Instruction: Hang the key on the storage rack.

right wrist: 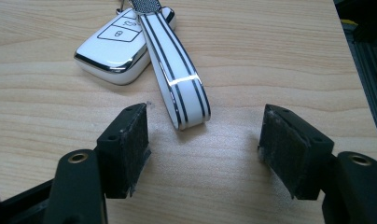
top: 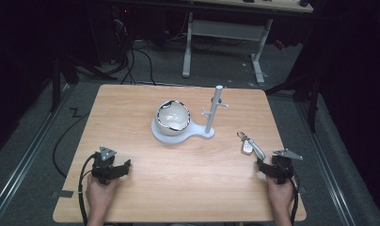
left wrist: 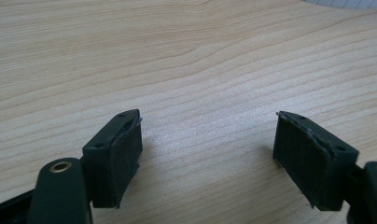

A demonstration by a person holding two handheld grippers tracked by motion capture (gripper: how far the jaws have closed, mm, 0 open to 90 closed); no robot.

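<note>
Right gripper (right wrist: 203, 140) jaws spread wide, nothing between them, resting low on the table (top: 178, 188) with the key fob's strap (right wrist: 175, 70) end just ahead of the gap. White key fob (right wrist: 114, 51) lies flat beyond it, near the table's right edge, keyring end pointing away. Looks like the approach step of a pick. Next: ease forward so the strap sits between the pads, then close. Left gripper (left wrist: 207, 149) also spread apart, idle over bare wood. Stand with pegs (top: 211, 110) and bowl (top: 172, 117) sit mid-table, well apart from the fob.
</note>
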